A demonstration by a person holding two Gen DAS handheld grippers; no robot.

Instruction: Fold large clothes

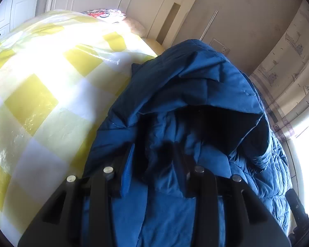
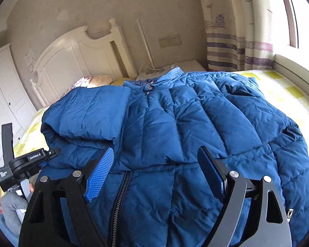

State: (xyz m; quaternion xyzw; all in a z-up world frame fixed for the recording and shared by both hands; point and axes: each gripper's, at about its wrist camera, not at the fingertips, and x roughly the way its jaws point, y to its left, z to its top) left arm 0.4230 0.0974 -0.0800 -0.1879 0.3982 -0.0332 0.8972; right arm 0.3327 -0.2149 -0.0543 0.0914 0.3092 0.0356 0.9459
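Note:
A blue quilted down jacket (image 2: 195, 113) lies front up on the bed, its zipper (image 2: 121, 195) running toward me and one sleeve (image 2: 92, 113) folded across the chest. My right gripper (image 2: 154, 164) hovers over the lower front, jaws wide apart, nothing pressed between the pads. In the left wrist view the jacket (image 1: 195, 78) is bunched, with a dark fold opening ahead. My left gripper (image 1: 154, 160) sits low on that fabric, jaws partly apart, cloth lying between them and the blue pad (image 1: 127, 170) showing bare. It also appears at the jacket's left edge (image 2: 51, 152).
The yellow and white checked bedspread (image 1: 41, 82) spreads left of the jacket. A white headboard (image 2: 72, 57) and pillows (image 1: 105, 14) stand at the far end, with a nightstand (image 2: 187, 65), striped curtain (image 2: 226, 41) and window ledge (image 2: 294, 68) on the right. A person's grey sleeve (image 2: 10, 205) shows low left.

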